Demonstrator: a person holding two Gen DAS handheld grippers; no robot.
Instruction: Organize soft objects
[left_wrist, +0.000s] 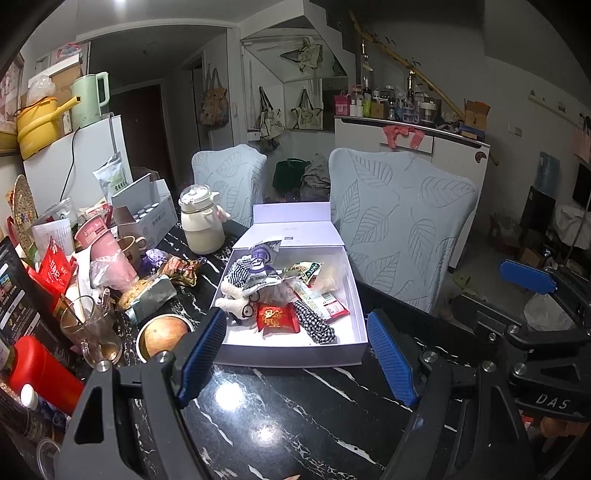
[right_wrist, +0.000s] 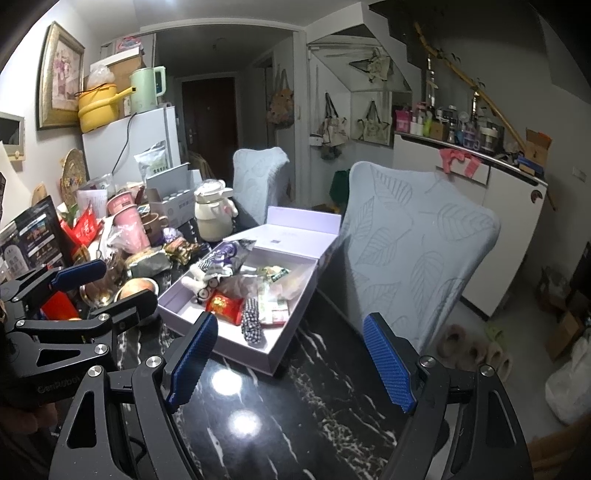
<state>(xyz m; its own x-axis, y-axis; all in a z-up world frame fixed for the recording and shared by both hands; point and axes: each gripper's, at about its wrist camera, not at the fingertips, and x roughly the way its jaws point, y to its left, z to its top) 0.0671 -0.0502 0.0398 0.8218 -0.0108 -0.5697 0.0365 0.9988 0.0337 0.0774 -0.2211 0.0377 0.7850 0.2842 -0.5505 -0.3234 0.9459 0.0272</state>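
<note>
Before us on the black marbled bench (left_wrist: 280, 413) sits an open white box (left_wrist: 295, 354), lid tipped back. Inside we see a white plush toy with glasses (left_wrist: 236, 299), a red packet (left_wrist: 275, 317), a checked fabric piece (left_wrist: 314, 321) and snack packets (left_wrist: 317, 291). Our left tongs (left_wrist: 297, 354) stand apart just short of the box, nothing between them. The right tongs (left_wrist: 528, 275) reach in at the right edge.
</note>
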